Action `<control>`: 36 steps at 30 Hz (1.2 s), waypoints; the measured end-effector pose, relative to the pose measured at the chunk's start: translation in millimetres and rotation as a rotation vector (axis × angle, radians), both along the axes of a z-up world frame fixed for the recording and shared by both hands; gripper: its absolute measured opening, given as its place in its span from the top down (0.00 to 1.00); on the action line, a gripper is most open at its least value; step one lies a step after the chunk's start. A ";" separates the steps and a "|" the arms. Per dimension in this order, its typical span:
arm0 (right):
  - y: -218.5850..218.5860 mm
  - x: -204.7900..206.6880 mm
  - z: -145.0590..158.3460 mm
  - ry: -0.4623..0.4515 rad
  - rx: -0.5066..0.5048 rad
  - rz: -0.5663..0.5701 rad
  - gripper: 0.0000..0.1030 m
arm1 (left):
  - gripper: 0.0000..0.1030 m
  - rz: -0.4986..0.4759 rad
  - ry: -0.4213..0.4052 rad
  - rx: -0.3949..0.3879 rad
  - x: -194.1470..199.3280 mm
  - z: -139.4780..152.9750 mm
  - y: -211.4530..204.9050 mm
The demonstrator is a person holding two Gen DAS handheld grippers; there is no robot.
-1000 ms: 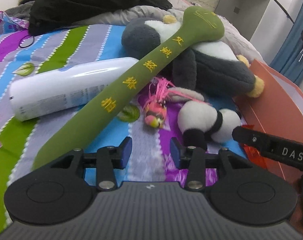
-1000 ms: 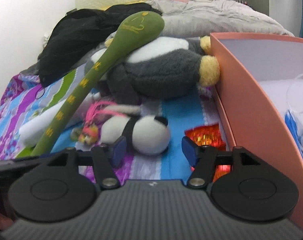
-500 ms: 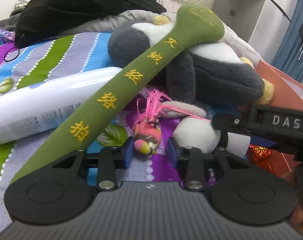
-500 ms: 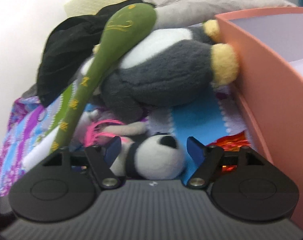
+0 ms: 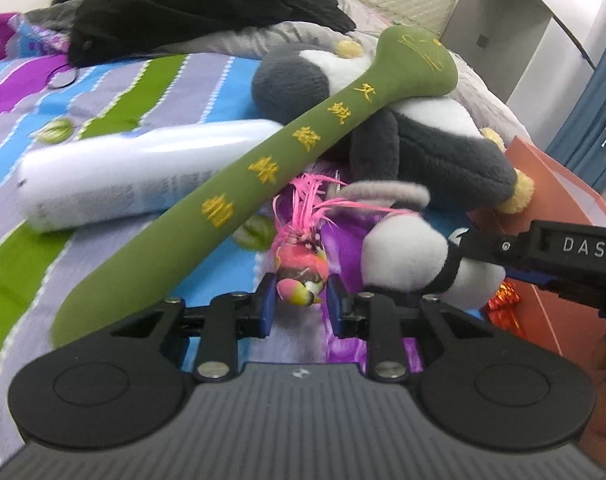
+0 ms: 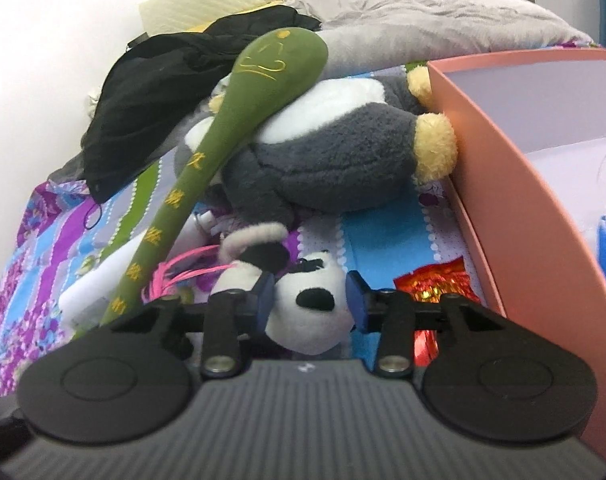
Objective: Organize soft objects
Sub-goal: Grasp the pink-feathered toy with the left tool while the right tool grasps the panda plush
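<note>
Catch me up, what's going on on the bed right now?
A person is tidying soft toys off a striped bedspread with two handheld grippers. The left gripper has the small pink bird toy between its pads. The right gripper has just been closing around the little panda plush, its pads against the head. The green plush bat leans on the big grey plush, untouched. The orange box sits beside them.

You see a striped bedspread (image 5: 115, 92) carrying a white bottle (image 5: 119, 176), green bat (image 5: 263, 176), penguin (image 5: 435, 152), panda (image 6: 311, 304) and orange box (image 6: 503, 184).
</note>
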State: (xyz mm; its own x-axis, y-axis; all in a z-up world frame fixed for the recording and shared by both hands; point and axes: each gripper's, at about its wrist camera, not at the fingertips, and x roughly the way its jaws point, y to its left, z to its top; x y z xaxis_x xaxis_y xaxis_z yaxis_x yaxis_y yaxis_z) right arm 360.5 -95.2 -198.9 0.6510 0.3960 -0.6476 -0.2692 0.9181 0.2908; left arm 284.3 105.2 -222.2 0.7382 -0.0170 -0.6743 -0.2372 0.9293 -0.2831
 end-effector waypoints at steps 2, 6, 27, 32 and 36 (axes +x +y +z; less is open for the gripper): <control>-2.0 -10.4 3.0 0.001 -0.002 0.001 0.60 | 0.70 0.009 0.004 -0.005 -15.9 4.1 -0.7; -8.0 -32.8 8.6 0.007 -0.009 -0.002 0.60 | 0.70 0.027 0.008 -0.010 -47.0 12.7 -1.9; -34.4 -117.0 22.9 0.038 -0.185 0.135 0.56 | 0.70 0.011 0.036 -0.078 -129.7 17.0 -10.9; -14.7 -107.7 30.5 -0.064 -0.393 0.354 0.55 | 0.70 0.003 0.050 -0.087 -127.6 11.0 -10.7; 6.9 -100.5 29.0 -0.118 -0.530 0.556 0.56 | 0.70 -0.002 0.057 -0.088 -125.9 9.0 -10.2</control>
State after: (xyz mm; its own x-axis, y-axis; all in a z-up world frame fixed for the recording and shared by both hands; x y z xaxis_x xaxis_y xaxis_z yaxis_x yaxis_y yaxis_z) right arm 260.0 -88.4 -169.9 0.5236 0.3416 -0.7805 -0.7329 0.6476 -0.2083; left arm 158.3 95.0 -213.2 0.6984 -0.0795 -0.7113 -0.2537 0.9018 -0.3500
